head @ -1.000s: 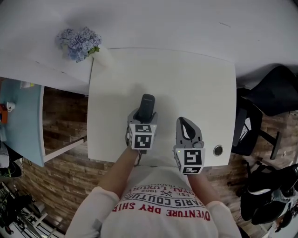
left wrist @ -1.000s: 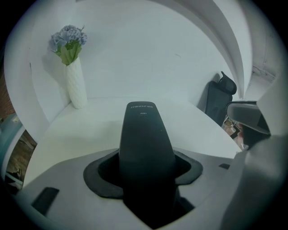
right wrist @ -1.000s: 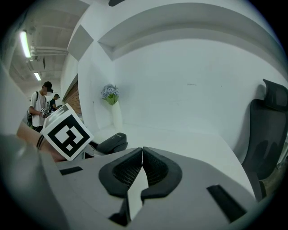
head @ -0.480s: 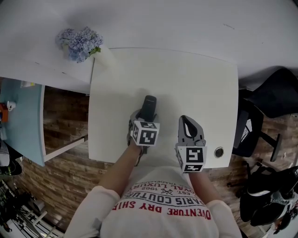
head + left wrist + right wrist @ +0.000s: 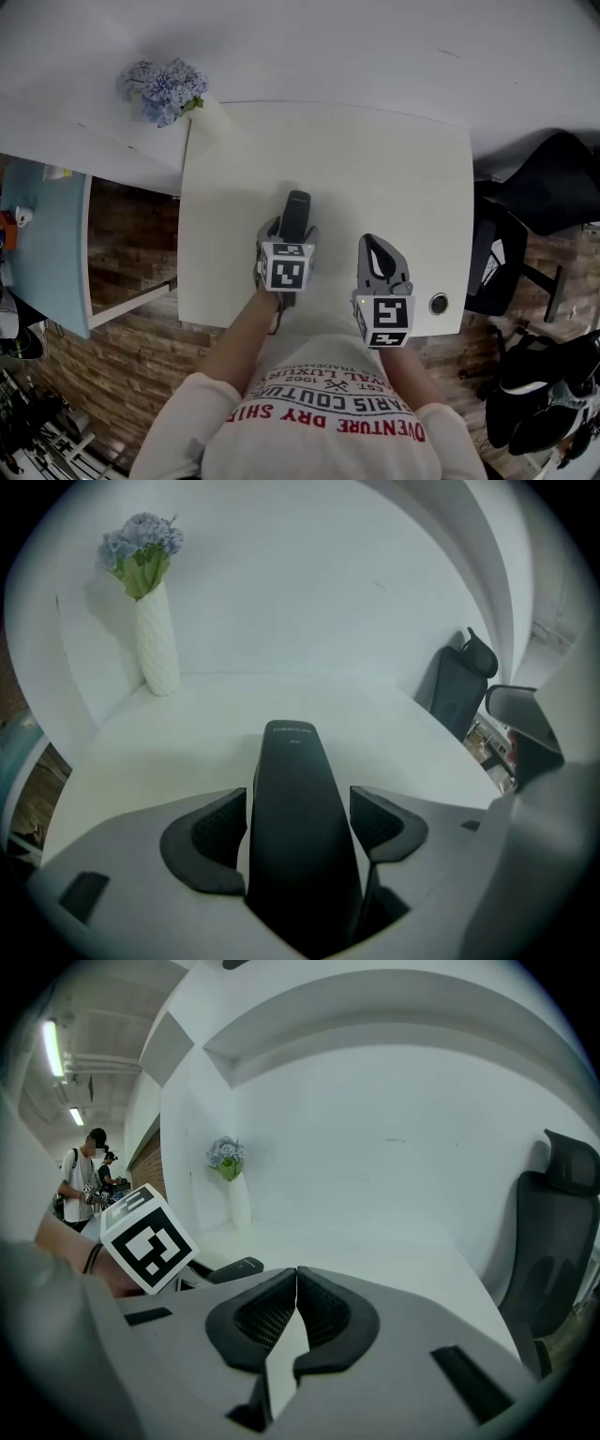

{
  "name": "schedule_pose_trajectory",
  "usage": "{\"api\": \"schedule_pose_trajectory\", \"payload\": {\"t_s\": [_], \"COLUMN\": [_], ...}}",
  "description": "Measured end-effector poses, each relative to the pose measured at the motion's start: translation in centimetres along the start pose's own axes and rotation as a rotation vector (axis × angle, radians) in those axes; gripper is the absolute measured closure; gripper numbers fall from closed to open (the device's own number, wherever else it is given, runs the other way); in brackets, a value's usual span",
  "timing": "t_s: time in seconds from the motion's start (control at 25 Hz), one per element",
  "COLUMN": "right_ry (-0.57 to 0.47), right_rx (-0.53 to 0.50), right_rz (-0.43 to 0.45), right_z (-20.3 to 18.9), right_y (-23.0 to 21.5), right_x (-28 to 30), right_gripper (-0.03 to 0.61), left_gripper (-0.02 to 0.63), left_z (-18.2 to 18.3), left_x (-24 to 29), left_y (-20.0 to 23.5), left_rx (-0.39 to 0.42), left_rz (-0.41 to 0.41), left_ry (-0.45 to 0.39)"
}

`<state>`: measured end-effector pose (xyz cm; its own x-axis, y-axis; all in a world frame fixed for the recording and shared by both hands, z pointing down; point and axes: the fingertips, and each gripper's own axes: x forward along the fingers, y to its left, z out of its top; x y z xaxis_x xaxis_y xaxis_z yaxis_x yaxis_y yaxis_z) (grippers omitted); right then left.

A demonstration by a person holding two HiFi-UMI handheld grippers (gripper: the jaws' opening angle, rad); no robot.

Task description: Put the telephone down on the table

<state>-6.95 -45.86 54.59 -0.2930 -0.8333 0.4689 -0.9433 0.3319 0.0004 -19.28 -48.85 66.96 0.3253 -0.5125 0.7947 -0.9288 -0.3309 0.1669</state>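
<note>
Telephone (image 5: pixel 295 789) lies on the bench (image 5: pixel 375 159) between the left gripper (image 5: pixel 298 832) jaws, which are opening, pads just off it. Right gripper (image 5: pixel 296 1312) jaws are together, empty. We see a flower vase (image 5: pixel 157 649) at the far-left corner and a black chair (image 5: pixel 553 183) to the right. Telephone print is too small to read.

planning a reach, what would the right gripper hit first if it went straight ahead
Nothing close: ahead of the right gripper only bare table shows, then probably the white wall, though depth is unclear.

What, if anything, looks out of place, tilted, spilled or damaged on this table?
Nothing stands out. The black telephone lies straight on the white table between the opening jaws of the left gripper; the flower vase stands upright at the far corner.
</note>
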Motion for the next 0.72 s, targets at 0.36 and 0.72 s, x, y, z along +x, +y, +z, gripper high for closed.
{"api": "schedule_pose_trajectory", "payload": {"t_s": [0.36,0.72], "right_ry": [-0.029,-0.096], "right_rx": [-0.016,-0.050], "right_rz": [-0.022,-0.006], "right_z": [0.7,3.1], "right_y": [0.3,1.6], "right_x": [-2.3,-4.1], "right_gripper": [0.554,0.552], "left_gripper": [0.270,0.570], "left_z": [3.1,6.1], "left_x": [-4.8,-12.3], "left_y": [-0.8,-1.3], "left_rx": [0.053,0.012], "left_rz": [-0.005,0.038], "left_ry": [-0.200,-0.408]}}
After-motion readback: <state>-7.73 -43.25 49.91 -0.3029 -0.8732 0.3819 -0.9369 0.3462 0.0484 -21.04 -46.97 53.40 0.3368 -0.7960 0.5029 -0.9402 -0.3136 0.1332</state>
